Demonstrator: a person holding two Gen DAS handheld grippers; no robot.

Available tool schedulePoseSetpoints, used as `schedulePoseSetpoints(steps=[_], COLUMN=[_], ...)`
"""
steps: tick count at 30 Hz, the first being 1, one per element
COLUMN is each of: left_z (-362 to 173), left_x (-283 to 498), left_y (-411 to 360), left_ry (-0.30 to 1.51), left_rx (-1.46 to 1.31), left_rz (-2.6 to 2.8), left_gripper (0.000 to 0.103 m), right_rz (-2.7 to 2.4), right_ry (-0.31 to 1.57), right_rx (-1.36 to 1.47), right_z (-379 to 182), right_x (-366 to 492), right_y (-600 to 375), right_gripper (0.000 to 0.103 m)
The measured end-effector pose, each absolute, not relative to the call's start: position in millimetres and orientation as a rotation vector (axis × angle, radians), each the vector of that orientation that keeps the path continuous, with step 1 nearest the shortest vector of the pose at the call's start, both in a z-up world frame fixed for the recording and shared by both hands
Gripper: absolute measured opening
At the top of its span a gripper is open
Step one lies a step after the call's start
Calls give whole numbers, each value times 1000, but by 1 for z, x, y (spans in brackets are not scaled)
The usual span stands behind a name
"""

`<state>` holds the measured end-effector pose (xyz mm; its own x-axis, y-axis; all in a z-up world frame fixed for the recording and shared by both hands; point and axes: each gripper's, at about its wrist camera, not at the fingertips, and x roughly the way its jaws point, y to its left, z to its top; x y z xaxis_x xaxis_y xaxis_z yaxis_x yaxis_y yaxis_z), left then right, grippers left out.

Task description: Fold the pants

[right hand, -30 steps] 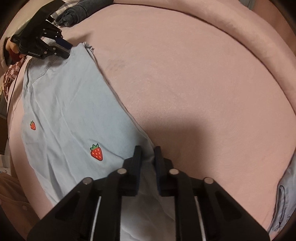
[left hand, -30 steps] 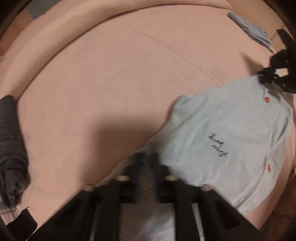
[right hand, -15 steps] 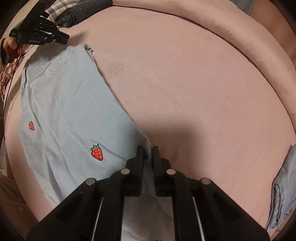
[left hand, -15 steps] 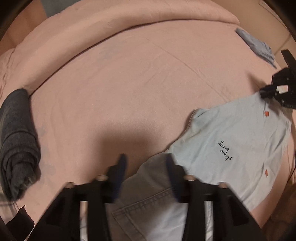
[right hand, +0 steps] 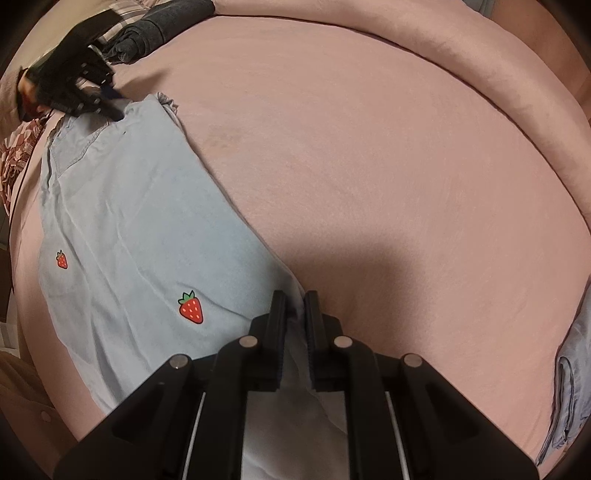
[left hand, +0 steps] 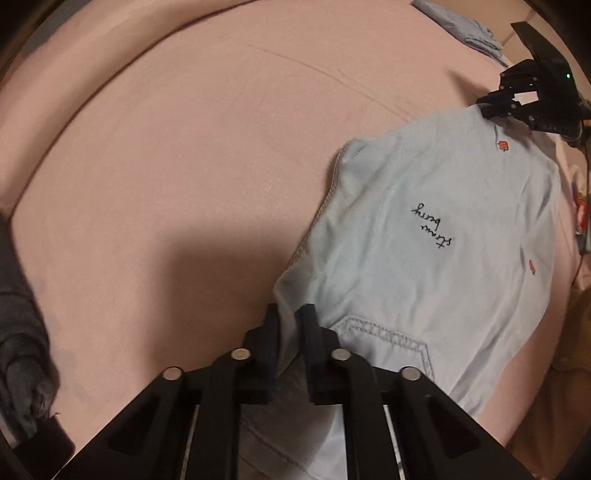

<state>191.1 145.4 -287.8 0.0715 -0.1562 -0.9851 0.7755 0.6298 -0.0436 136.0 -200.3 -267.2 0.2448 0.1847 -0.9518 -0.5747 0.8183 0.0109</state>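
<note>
Left tool: clamped on pants corner; cloth under it hidden. Right tool: clamped on opposite edge. Pants: pale blue, strawberry prints, flat on pink bed. Beyond: grey roll, blue garment, partly cut off.

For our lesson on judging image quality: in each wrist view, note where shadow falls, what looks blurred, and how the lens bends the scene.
Left wrist view: a broad shadow darkens the pink bedding ahead of the left gripper; the dark garment at the edge is smeared. Right wrist view: shadow lies beyond the right gripper; the strawberry print on the pants is crisp. Both views curve the bed into an arc, with dark corners.
</note>
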Motion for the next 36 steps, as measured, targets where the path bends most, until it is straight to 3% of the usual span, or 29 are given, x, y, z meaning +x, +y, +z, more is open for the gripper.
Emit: schedulePoseSetpoints(steps=[10, 12, 14, 20, 26, 28, 29, 33, 34, 35, 36], left_z=[-285, -287, -284, -219, -303, -300, -299, -296, -293, -287, -277], left_x=[170, 173, 168, 111, 74, 72, 77, 83, 84, 82, 79], left_y=[134, 128, 120, 161, 176, 200, 214, 237, 237, 234, 229], left_ry=[1167, 1167, 1134, 980, 1124, 1074, 1090, 1106, 1114, 1111, 1091], left_rx=[752, 731, 739, 458, 561, 470, 413, 364, 338, 309, 283], left_rz=[-520, -485, -460, -488, -379, -373, -341, -282, -282, -285, -292], left_gripper=[6, 14, 15, 15, 15, 14, 6, 6, 6, 6, 16], right_rz=[437, 441, 429, 416, 390, 301, 294, 176, 148, 145, 147], right_ry=[1129, 1162, 1135, 1000, 1150, 1190, 1161, 1226, 1222, 1215, 1205], right_rx=[-444, -456, -485, -199, -280, -398, -400, -291, -298, -274, -213], right_z=[-251, -257, -259, -211, -253, -273, -272, -268, -266, -264, -259], right_x=[127, 130, 127, 89, 35, 20, 11, 5, 3, 0, -4], right_y=[-185, -180, -175, -205, -191, -198, -205, -249, -256, -261, -268], right_gripper=[4, 4, 8, 10, 6, 6, 5, 3, 7, 8, 9])
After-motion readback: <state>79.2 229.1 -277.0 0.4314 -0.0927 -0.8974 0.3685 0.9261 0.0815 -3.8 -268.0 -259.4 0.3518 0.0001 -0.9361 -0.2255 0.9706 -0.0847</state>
